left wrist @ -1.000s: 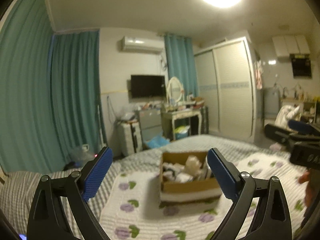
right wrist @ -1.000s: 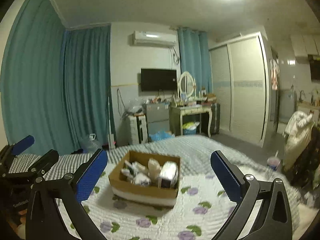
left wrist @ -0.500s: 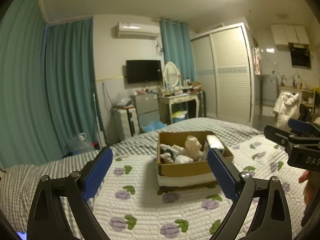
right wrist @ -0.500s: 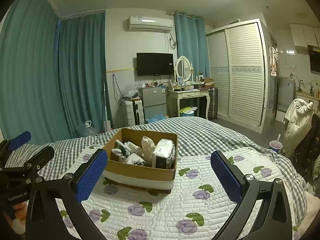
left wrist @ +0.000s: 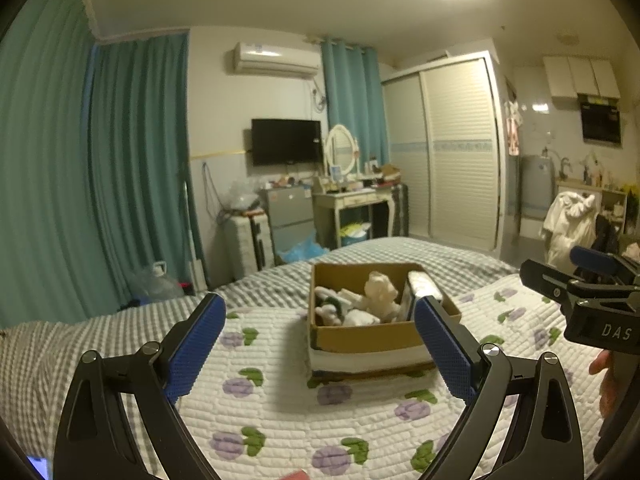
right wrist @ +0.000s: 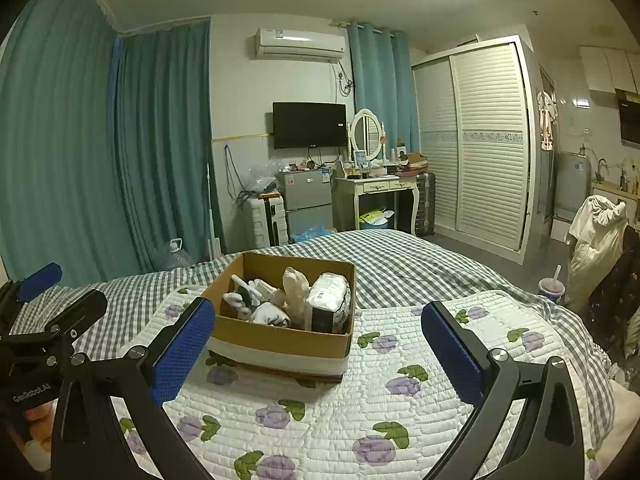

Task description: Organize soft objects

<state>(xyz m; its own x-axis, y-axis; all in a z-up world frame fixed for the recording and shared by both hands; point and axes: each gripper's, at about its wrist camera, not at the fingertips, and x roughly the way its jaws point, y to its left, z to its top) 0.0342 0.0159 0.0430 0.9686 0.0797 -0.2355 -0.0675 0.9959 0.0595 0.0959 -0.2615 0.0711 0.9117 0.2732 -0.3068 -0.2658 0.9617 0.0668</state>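
A box (right wrist: pixel 280 340) holding soft toys (right wrist: pixel 294 288) is sitting on the quilt (right wrist: pixel 360 408) of the bed (right wrist: pixel 400 256). The left gripper (left wrist: pixel 318 344) and right gripper (right wrist: pixel 316 348) are hovering near the box, jaws spread wide apart and holding nothing.

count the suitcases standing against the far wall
2: a white suitcase left of the small grey fridge, and a dark suitcase between the dressing table and the wardrobe. Clutter might hide others.
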